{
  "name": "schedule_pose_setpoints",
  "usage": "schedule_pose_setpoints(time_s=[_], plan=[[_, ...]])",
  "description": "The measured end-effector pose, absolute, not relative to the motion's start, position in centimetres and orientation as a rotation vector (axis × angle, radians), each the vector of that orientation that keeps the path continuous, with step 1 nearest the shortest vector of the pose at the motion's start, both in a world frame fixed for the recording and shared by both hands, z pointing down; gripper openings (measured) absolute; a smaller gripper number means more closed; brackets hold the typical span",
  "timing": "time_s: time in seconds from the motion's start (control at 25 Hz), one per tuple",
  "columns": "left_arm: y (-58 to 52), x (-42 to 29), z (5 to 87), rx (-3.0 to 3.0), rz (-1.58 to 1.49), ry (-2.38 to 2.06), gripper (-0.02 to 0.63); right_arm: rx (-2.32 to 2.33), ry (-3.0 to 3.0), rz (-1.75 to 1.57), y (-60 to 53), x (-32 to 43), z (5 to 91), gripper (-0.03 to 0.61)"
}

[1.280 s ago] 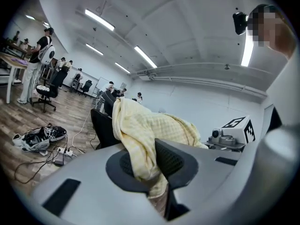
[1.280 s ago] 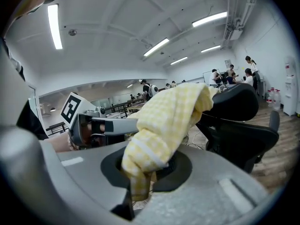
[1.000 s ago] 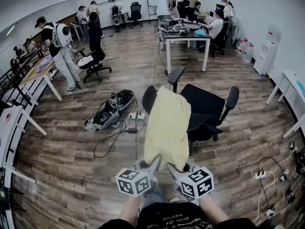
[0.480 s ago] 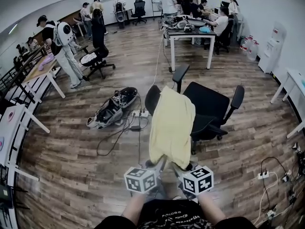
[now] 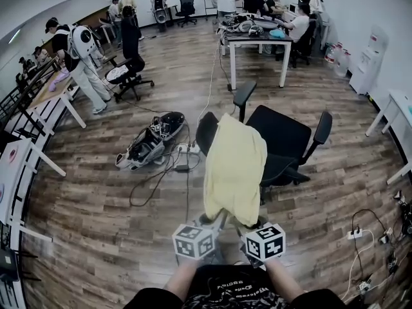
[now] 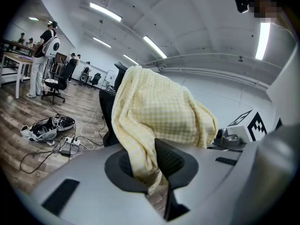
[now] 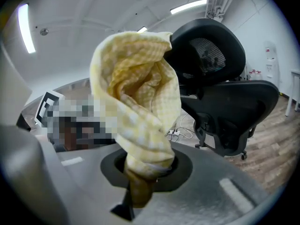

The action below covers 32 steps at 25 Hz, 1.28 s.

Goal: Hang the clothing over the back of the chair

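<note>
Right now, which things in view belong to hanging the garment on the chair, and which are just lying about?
In the job:
yellow checked garment, draped over the chair back
black office chair
left gripper and right gripper, each shut on the garment's lower edge

Lying about:
power strip and cables on the floor
black-and-white gear beside them
white desk

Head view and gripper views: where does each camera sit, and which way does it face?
Head view: on the head, facing steeply down at yellow garment over chair; forearms, left tongs, right tongs show.
Left gripper view: on left tongs, facing along them at clamped garment.
Right gripper view: same, on right tongs.
Shared: garment, chair.
</note>
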<state>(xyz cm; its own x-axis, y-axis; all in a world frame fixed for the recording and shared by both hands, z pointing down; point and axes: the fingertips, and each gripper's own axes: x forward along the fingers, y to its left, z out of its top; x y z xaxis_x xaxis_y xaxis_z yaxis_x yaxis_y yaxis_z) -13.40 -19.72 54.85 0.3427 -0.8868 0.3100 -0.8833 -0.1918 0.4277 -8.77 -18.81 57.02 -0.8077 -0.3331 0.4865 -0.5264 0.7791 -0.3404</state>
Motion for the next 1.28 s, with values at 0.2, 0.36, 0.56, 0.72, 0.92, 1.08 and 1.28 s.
schedule_pose_setpoints(time_s=[0.2, 0.36, 0.56, 0.72, 0.92, 1.08, 1.28], plan=[[-20.5, -13.8, 55.5, 2.06, -0.024, -1.559, 0.04, 0.715, -2.562, 0.654, -19.8, -9.1, 57.8, 0.044], [-21.2, -13.7, 56.0, 2.052, -0.024, -1.544, 0.04, 0.754, -2.547, 0.659, -20.5, -9.2, 58.5, 0.046], [-21.9, -13.9, 56.3, 2.052, -0.021, -1.543, 0.04, 0.786, -2.54, 0.644, -21.3, -9.4, 58.8, 0.046], [-22.6, -13.9, 56.6, 2.062, -0.008, -1.542, 0.04, 0.825, -2.538, 0.619, -21.9, -9.6, 59.2, 0.046], [-23.4, -14.0, 56.7, 2.057, -0.001, -1.56, 0.04, 0.848, -2.527, 0.601, -22.7, -9.7, 59.4, 0.046], [-23.7, -14.1, 56.9, 2.043, -0.023, -1.566, 0.04, 0.85, -2.525, 0.621, -23.0, -9.9, 59.6, 0.046], [-23.3, -14.1, 56.9, 2.038, -0.016, -1.588, 0.041, 0.843, -2.541, 0.604, -22.8, -9.7, 59.5, 0.091]])
